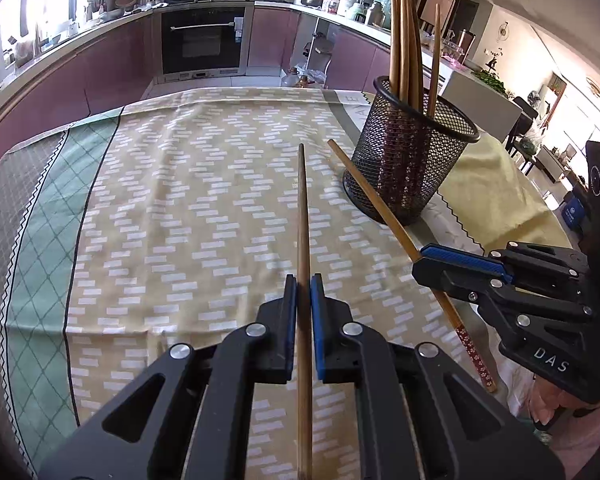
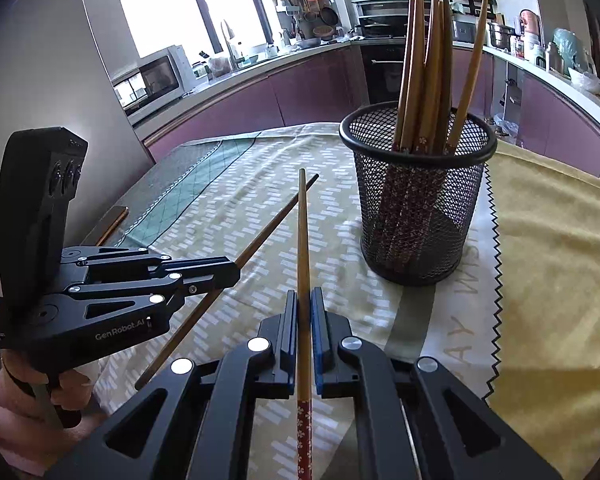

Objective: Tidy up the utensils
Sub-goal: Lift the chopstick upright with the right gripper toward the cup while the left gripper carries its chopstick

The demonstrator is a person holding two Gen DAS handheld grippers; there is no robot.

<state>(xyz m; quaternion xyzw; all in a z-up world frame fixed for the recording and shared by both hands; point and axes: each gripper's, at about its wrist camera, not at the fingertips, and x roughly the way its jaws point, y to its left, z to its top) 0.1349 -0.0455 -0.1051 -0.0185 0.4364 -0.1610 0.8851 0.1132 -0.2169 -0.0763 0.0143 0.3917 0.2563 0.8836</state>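
Left wrist view: the left gripper [image 1: 303,280] is closed on a chopstick [image 1: 303,240] whose long axis points to 12 o'clock. The mesh holder [image 1: 410,168] is seen at 1 o'clock, on the tablecloth [image 1: 160,200]. At 3 o'clock the right gripper [image 1: 420,262], nearer to the holder, is clamped on a second chopstick [image 1: 364,184]. Open cloth is left around both; the upright chopsticks [image 1: 404,40] crowd the holder's far-left side, so free room is judged on its near-right side.
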